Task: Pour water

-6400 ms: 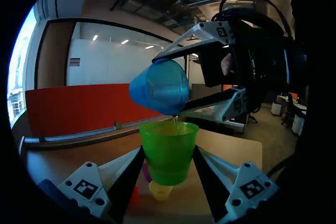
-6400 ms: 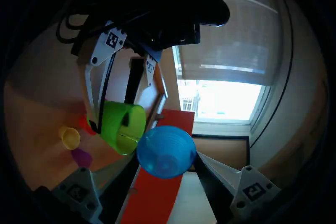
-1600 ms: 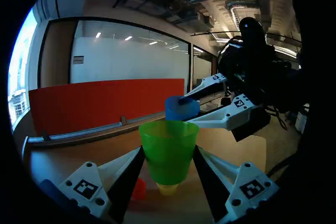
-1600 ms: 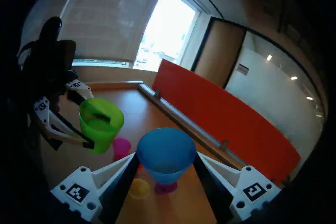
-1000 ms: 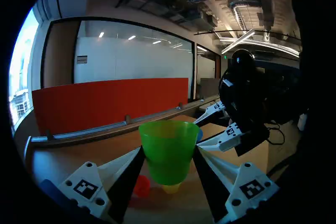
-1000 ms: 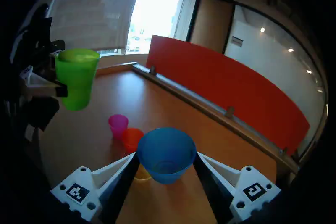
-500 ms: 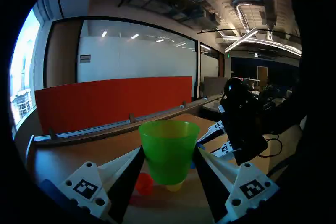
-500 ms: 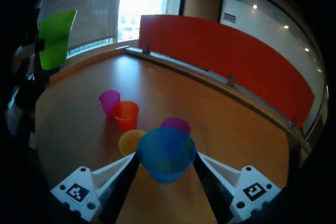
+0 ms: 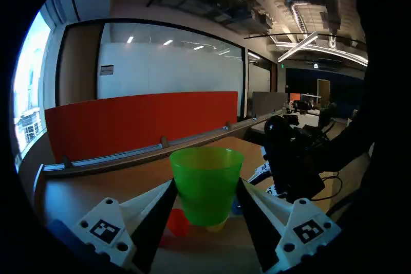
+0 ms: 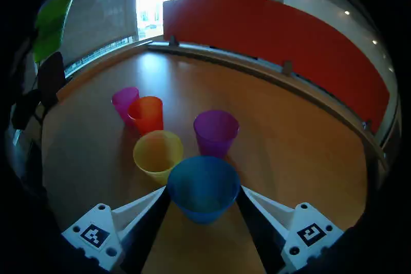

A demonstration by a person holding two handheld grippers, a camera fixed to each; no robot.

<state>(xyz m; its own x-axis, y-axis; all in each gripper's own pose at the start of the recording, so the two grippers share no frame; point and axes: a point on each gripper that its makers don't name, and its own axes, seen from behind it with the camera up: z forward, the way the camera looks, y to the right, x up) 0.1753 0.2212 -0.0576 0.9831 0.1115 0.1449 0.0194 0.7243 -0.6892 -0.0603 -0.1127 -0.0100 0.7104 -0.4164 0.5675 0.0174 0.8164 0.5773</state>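
In the left gripper view my left gripper (image 9: 205, 187) is shut on an upright green cup (image 9: 206, 184), held above the wooden table (image 9: 97, 189). My right gripper (image 10: 203, 194) is shut on an upright blue cup (image 10: 203, 186), low over the table (image 10: 293, 135). The blue cup looks empty; any water in the green cup is hidden from me. The left gripper view has the right gripper (image 9: 287, 166) as a dark shape lower at the right. In the right gripper view the green cup (image 10: 50, 27) hangs high at the far left.
Yellow (image 10: 157, 154), purple (image 10: 216, 131), orange (image 10: 147, 113) and magenta (image 10: 125, 102) cups stand in a cluster just beyond the blue cup. A red partition (image 10: 287, 32) with a rail runs along the table's far edge. Bare wood lies to the right of the cluster.
The blue cup was tipped over the green cup, then came upright. Since then the right gripper has dropped and tilted down toward the table near the cup cluster. The green cup stays held level.
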